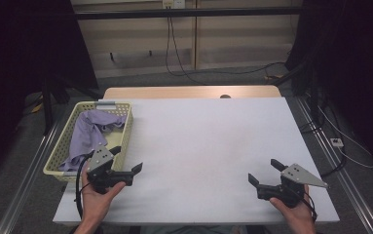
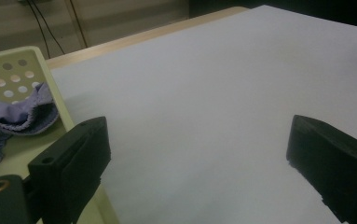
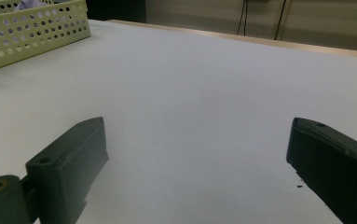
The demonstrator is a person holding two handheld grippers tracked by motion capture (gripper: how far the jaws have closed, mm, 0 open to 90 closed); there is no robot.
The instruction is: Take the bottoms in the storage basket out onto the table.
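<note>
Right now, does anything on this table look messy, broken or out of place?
Nothing looks broken or spilled. The one untidy thing is the purple cloth, bunched loosely in the yellow basket at the table's left edge. The white table top is bare, and the left gripper and right gripper are both open and hold nothing.

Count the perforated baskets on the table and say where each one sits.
1. The pale yellow basket sits at the table's left edge, just beyond the left gripper, with a lilac cloth inside. Nothing on the white table could hide another.
</note>
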